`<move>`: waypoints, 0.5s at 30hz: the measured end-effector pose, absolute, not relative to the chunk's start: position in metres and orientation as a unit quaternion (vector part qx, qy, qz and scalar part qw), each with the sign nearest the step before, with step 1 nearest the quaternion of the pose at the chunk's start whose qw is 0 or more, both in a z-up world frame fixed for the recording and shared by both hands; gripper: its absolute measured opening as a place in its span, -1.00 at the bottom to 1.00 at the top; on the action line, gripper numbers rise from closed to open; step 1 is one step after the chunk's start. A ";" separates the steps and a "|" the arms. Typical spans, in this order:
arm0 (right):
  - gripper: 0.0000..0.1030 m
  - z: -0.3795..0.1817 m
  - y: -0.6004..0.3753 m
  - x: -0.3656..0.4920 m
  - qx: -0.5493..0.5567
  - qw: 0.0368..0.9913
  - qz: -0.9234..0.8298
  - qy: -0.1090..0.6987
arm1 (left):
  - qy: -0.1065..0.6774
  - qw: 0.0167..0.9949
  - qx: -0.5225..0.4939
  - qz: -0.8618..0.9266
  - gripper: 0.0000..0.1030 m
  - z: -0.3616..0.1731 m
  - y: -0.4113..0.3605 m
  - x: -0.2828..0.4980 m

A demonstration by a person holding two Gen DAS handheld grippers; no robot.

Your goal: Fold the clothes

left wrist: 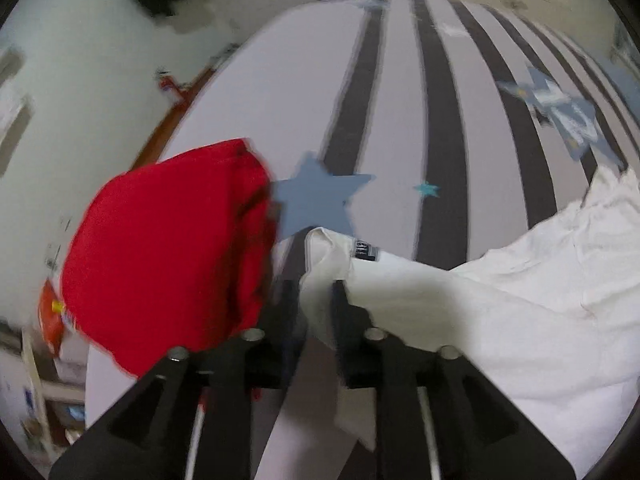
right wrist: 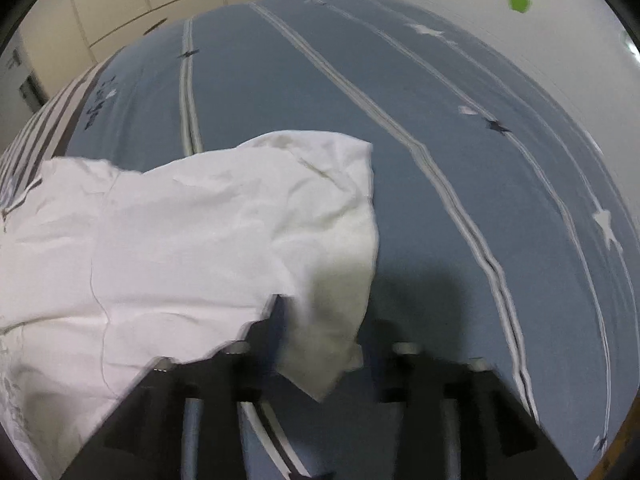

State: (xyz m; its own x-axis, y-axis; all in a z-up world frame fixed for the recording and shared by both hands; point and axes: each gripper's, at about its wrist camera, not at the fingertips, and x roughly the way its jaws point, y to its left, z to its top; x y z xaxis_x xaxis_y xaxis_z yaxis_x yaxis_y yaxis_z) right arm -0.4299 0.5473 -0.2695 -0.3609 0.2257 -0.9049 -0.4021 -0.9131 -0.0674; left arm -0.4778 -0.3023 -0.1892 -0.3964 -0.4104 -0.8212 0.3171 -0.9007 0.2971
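Left wrist view: left gripper fingers pinch the white garment hem on the bed; right gripper clamps another edge. Thin grips may slip, dropping fabric onto the near-left red garment.

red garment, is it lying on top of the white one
No, in the left wrist view the red garment lies apart, left of the white garment pinched by the left gripper.

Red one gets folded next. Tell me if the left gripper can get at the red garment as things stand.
Probably not yet. The left gripper is shut on a corner of the white garment, so it isn't free. The red garment lies uncovered just to its left on the bedspread; once the white cloth is released, nothing seems to block it.
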 end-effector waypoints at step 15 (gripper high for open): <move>-0.19 -0.233 0.439 -0.308 -0.538 0.093 0.830 0.111 | 0.068 0.141 0.531 -0.833 0.47 -0.189 -0.241 -0.251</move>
